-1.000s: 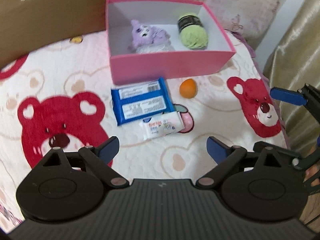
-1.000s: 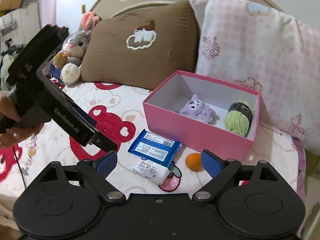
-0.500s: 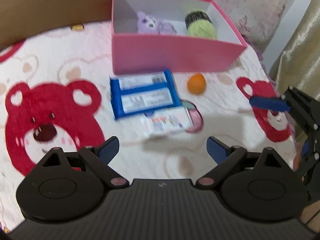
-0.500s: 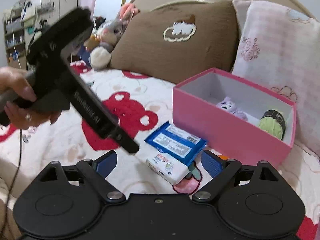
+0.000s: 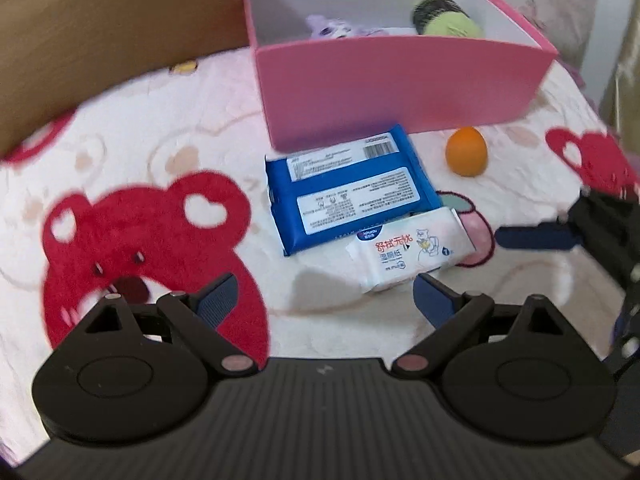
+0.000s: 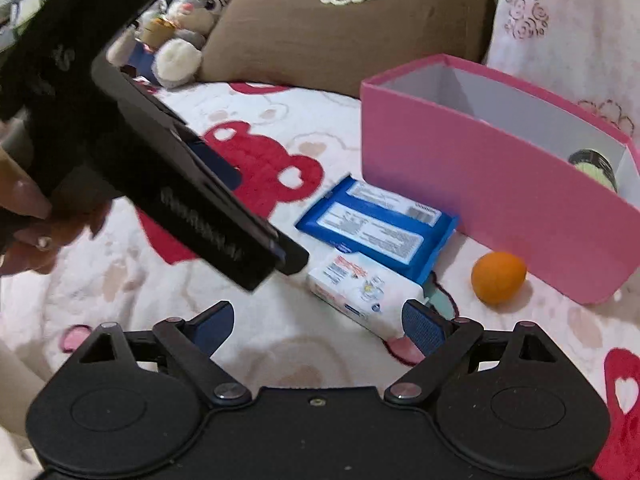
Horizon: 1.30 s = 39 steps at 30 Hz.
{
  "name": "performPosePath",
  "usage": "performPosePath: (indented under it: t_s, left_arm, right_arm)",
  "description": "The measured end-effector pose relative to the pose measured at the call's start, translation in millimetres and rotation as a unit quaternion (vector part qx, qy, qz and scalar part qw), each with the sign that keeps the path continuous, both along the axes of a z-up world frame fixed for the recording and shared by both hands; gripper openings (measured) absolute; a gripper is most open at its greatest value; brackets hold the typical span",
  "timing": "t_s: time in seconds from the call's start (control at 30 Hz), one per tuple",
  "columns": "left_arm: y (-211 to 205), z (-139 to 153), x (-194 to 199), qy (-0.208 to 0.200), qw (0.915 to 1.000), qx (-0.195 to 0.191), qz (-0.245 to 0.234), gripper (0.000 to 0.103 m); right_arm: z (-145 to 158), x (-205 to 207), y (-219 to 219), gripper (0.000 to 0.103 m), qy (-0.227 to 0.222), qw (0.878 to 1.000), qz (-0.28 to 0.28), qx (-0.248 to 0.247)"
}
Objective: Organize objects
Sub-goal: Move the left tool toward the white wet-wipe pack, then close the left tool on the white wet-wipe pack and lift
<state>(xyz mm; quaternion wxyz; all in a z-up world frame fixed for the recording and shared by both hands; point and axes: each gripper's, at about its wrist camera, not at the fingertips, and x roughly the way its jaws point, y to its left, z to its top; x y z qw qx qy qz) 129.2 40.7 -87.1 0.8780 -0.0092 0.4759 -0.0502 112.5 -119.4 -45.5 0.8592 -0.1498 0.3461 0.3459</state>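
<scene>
A pink box [image 5: 400, 92] [image 6: 492, 196] stands on the bed and holds a purple plush [image 5: 336, 28] and green yarn [image 5: 448, 20] [image 6: 592, 164]. In front of it lie a blue wipes pack [image 5: 352, 188] [image 6: 380, 224], a white tissue pack [image 5: 408, 252] [image 6: 364, 288] and an orange ball [image 5: 466, 152] [image 6: 498, 278]. My left gripper [image 5: 324, 296] is open and empty, just short of the white pack. My right gripper [image 6: 318, 326] is open and empty, close to the white pack from the other side. Its blue fingertip [image 5: 536, 238] shows in the left wrist view.
The bedspread [image 5: 140, 152] is white with red bears. A brown pillow [image 6: 340, 28] and a pink pillow [image 6: 568, 20] stand behind the box. A grey bunny plush [image 6: 188, 28] sits at the far left. The left gripper's black body [image 6: 160, 168] crosses the right wrist view.
Both grippers have moved down and forward toward the packs, which now look larger. Both stay open.
</scene>
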Motion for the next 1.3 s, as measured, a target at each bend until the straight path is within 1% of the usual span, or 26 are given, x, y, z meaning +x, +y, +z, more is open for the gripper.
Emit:
performPosePath:
  t_s: [0.07, 0.1, 0.2, 0.27, 0.4, 0.47, 0.53, 0.57, 0.63, 0.67, 0.73, 0.8, 0.83, 0.9, 0.93, 0.97, 1.0, 1.03, 1.07, 1.13, 1.17, 1.23, 1.3]
  left_arm:
    - [5, -5, -1, 0.001, 0.9994, -0.033, 0.01, 0.095]
    - [6, -7, -1, -0.002, 0.999, -0.042, 0.014, 0.095]
    - [1, -12, -4, -0.014, 0.9986, -0.047, 0.019, 0.095]
    - [0, -16, -3, -0.013, 0.998, -0.059, 0.021, 0.095]
    - [5, -27, -3, -0.009, 0.9924, -0.117, 0.035, 0.095]
    - [9, -31, -2, -0.006, 0.9881, -0.149, 0.036, 0.095]
    - [15, -34, 0, 0.0, 0.9819, -0.181, 0.057, 0.093]
    - [18, -36, 1, 0.003, 0.9797, -0.188, 0.069, 0.092]
    - [20, -37, 3, 0.001, 0.979, -0.186, 0.082, 0.091]
    - [20, -37, 3, -0.002, 0.9795, -0.183, 0.085, 0.089]
    - [20, -36, 3, -0.01, 0.98, -0.18, 0.085, 0.079]
    - [20, -35, 3, -0.015, 0.9781, -0.192, 0.078, 0.063]
    - [20, -36, 4, -0.015, 0.9768, -0.2, 0.075, 0.059]
    - [18, -38, 6, -0.014, 0.9741, -0.215, 0.068, 0.046]
    - [17, -39, 8, -0.01, 0.9739, -0.217, 0.066, 0.041]
    - [14, -42, 9, -0.007, 0.9739, -0.217, 0.066, 0.033]
    - [12, -42, 10, -0.008, 0.9753, -0.211, 0.065, 0.032]
    - [9, -43, 10, -0.012, 0.9766, -0.203, 0.069, 0.025]
    - [9, -43, 9, -0.018, 0.9758, -0.204, 0.078, 0.019]
    - [13, -45, 6, -0.024, 0.9678, -0.233, 0.092, 0.019]
    - [14, -46, 6, -0.013, 0.9627, -0.251, 0.099, 0.019]
    - [14, -47, 6, 0.006, 0.9585, -0.268, 0.098, 0.019]
    - [11, -50, 6, 0.019, 0.9578, -0.269, 0.099, 0.019]
  right_arm:
    - [-7, 5, -1, 0.093, 0.008, 1.0, -0.02, 0.001]
    - [-11, 8, -3, 0.093, 0.02, 0.999, -0.029, 0.004]
    - [-20, 15, -11, 0.093, 0.038, 0.998, -0.055, 0.011]
    - [-23, 19, -15, 0.093, 0.042, 0.997, -0.067, 0.016]
    - [-25, 25, -23, 0.088, 0.048, 0.993, -0.1, 0.033]
    - [-25, 25, -23, 0.087, 0.046, 0.993, -0.099, 0.037]
    - [-24, 22, -22, 0.086, 0.045, 0.994, -0.092, 0.047]
    - [-24, 22, -22, 0.085, 0.044, 0.994, -0.088, 0.052]
    - [-24, 21, -20, 0.083, 0.043, 0.994, -0.084, 0.059]
    - [-24, 21, -20, 0.082, 0.044, 0.994, -0.081, 0.061]
    - [-24, 22, -19, 0.079, 0.045, 0.994, -0.079, 0.061]
    - [-26, 24, -19, 0.079, 0.054, 0.993, -0.082, 0.062]
    - [-28, 26, -20, 0.078, 0.058, 0.993, -0.088, 0.059]
    - [-29, 27, -22, 0.075, 0.06, 0.992, -0.095, 0.058]
    - [-30, 28, -23, 0.073, 0.061, 0.992, -0.097, 0.058]
    - [-30, 28, -23, 0.072, 0.061, 0.992, -0.098, 0.059]
    - [-29, 28, -24, 0.069, 0.059, 0.992, -0.097, 0.059]
    - [-29, 28, -25, 0.064, 0.058, 0.992, -0.096, 0.059]
    - [-28, 28, -25, 0.061, 0.056, 0.992, -0.096, 0.059]
    - [-25, 28, -28, 0.058, 0.053, 0.992, -0.098, 0.06]
    - [-24, 27, -29, 0.058, 0.049, 0.992, -0.101, 0.059]
    - [-23, 28, -32, 0.057, 0.045, 0.992, -0.105, 0.054]
    - [-25, 32, -35, 0.056, 0.054, 0.991, -0.108, 0.051]
